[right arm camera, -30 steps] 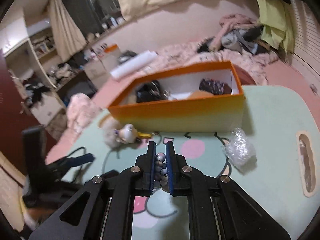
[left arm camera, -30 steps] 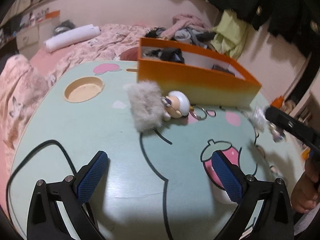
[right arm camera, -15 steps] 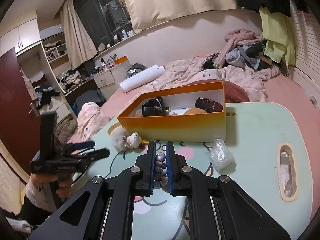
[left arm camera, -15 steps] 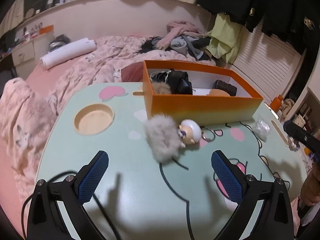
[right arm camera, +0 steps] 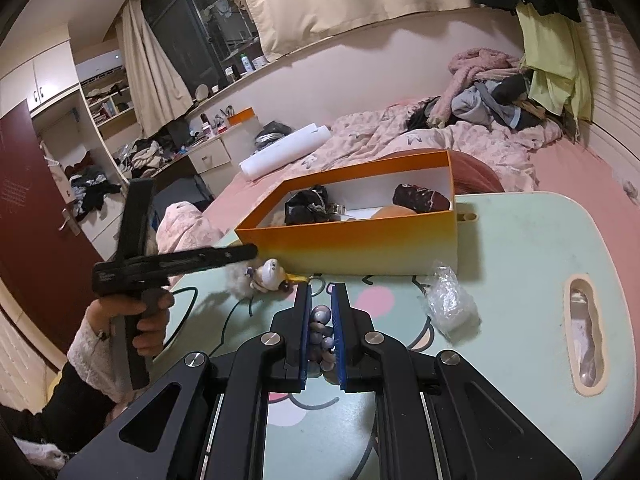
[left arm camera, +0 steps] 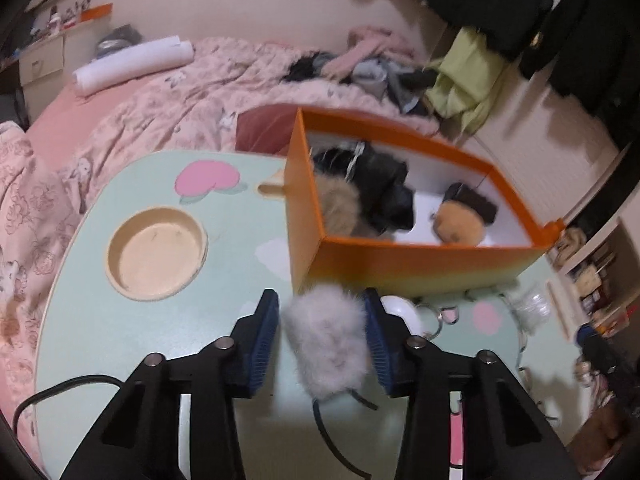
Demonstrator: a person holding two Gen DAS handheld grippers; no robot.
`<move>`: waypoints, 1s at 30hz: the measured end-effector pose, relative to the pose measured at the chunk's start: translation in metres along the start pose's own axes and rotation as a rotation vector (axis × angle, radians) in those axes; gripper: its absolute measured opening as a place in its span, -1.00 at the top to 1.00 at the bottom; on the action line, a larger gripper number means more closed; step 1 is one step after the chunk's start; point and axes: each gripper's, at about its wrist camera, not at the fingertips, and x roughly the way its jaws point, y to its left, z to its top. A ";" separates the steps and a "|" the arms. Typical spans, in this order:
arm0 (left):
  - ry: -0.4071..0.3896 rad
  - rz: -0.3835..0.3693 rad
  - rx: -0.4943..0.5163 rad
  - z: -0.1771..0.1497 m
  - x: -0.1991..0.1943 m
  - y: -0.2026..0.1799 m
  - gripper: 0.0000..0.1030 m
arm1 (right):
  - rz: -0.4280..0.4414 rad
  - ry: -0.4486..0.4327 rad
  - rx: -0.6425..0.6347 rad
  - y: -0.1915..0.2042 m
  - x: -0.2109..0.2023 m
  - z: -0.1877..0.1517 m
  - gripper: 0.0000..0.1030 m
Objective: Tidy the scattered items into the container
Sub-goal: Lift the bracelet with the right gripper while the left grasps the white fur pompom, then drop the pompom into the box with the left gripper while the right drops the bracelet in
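A grey fluffy keychain pom [left arm camera: 326,344] lies on the mint table just in front of the orange box [left arm camera: 408,268]. My left gripper [left arm camera: 322,336] is open with a blue pad on each side of the pom; the right pad touches it. A white doll charm [left arm camera: 400,312] with key rings lies beside it. My right gripper [right arm camera: 320,320] is shut on a string of grey beads [right arm camera: 322,330] and holds it above the table, in front of the orange box [right arm camera: 360,244]. The pom [right arm camera: 238,280] and the doll [right arm camera: 270,274] also show in the right wrist view, under the left gripper's body.
The box holds a black item [left arm camera: 380,188], a tan pom [left arm camera: 340,204] and an orange pom [left arm camera: 456,224]. A clear plastic bag [right arm camera: 448,300] lies right of the beads. The table has a round cup recess [left arm camera: 156,252] and a slot [right arm camera: 584,340]. A bed lies behind.
My left gripper has moved forward and down onto the grey pom, and its jaws have narrowed around it. My right gripper has held the beads nearly still.
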 end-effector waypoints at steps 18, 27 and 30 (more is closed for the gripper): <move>-0.134 -0.038 0.126 0.003 -0.051 -0.036 0.55 | -0.001 -0.019 0.006 0.000 0.001 0.017 0.79; -0.196 -0.086 0.192 0.063 -0.058 -0.072 0.55 | -0.123 -0.039 -0.038 0.003 0.034 0.087 0.79; -0.171 -0.107 0.153 0.079 -0.039 -0.069 0.55 | -0.111 -0.018 0.005 -0.006 0.055 0.111 0.79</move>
